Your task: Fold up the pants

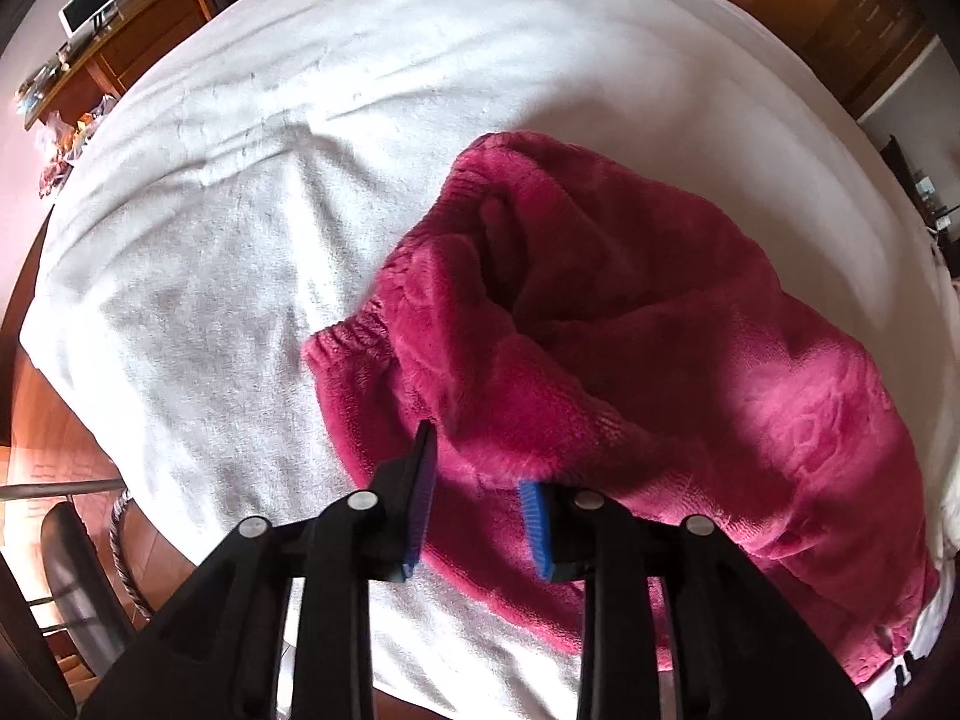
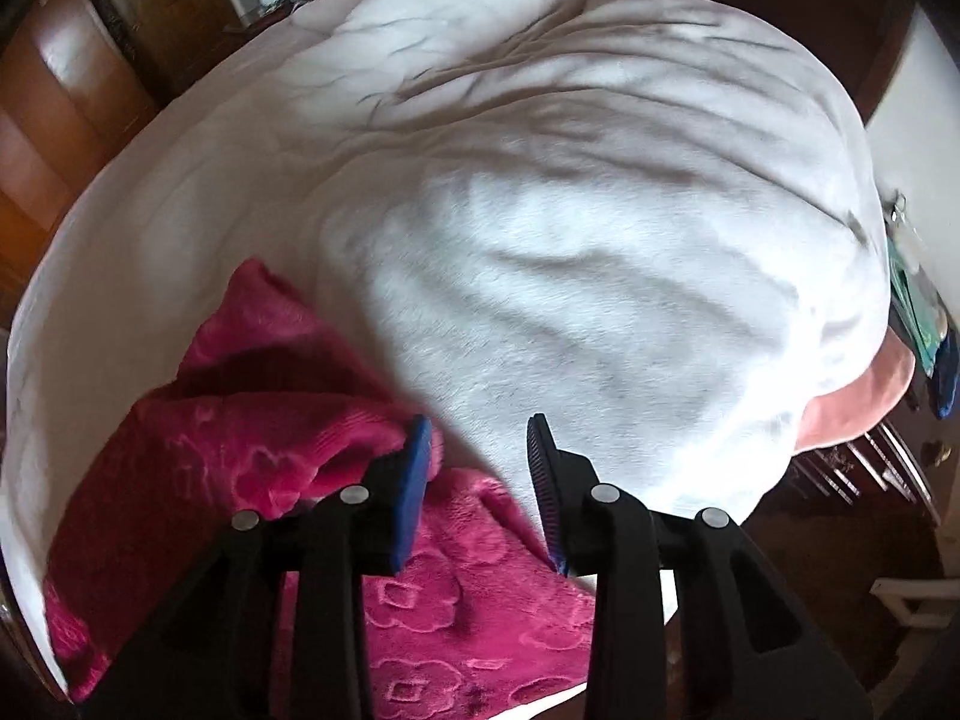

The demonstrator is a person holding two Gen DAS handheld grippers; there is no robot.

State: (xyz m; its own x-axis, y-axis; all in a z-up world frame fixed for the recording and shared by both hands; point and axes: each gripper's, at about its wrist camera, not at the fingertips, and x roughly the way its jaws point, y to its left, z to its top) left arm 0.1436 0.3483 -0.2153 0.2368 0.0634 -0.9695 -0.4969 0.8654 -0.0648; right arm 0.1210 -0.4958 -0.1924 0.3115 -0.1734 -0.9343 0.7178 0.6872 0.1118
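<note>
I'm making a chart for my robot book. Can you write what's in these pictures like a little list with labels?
place: white blanket on a bed
clothes: pink fluffy pants, bunched up, flower pattern
waistband: elastic edge at the near left of the pile
left gripper: open, jaws apart around a fold of the pants
right gripper: open, one blue pad against the pants
fold: not yet neat
</note>
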